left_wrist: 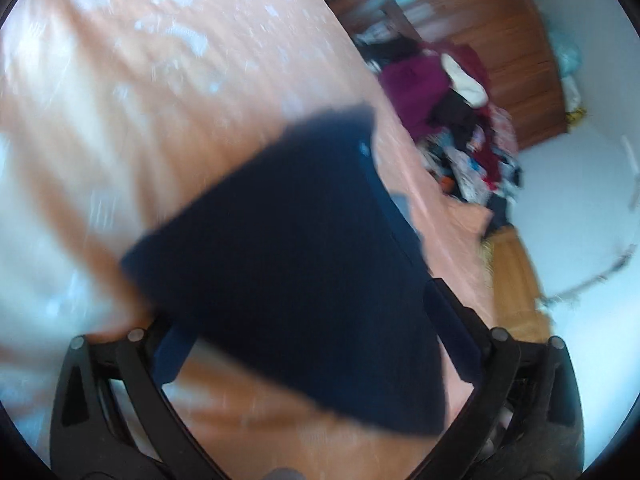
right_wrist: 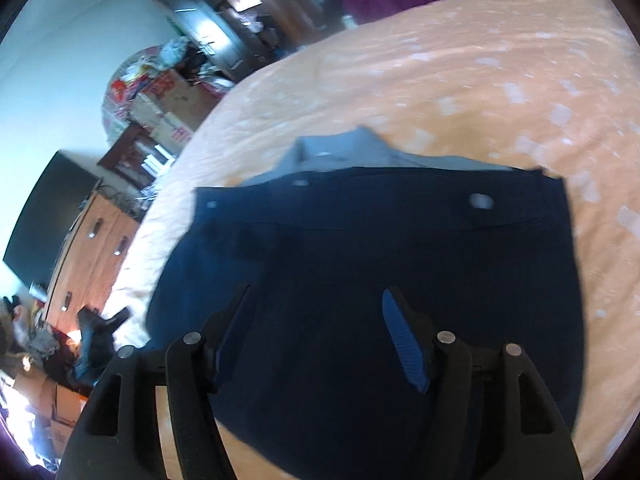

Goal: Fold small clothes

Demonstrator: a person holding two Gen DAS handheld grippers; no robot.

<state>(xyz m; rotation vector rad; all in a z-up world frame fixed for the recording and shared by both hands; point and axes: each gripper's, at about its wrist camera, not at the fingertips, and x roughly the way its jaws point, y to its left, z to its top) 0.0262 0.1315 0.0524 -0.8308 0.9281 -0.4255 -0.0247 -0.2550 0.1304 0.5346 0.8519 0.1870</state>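
Navy shorts (right_wrist: 360, 280) lay on the bed (right_wrist: 480, 80); both the left gripper (left_wrist: 316, 344) and right gripper (right_wrist: 316, 332) hung wide open (nothing held). Best pinch matching corners, then fold evenly.

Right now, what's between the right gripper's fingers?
Only the navy garment: in the right wrist view, the right gripper has its fingers spread over that cloth, with nothing else in the gap. Whether they touch it is unclear.

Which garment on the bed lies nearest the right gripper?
The navy garment, directly under the open right gripper; the grey garment lies beyond it.
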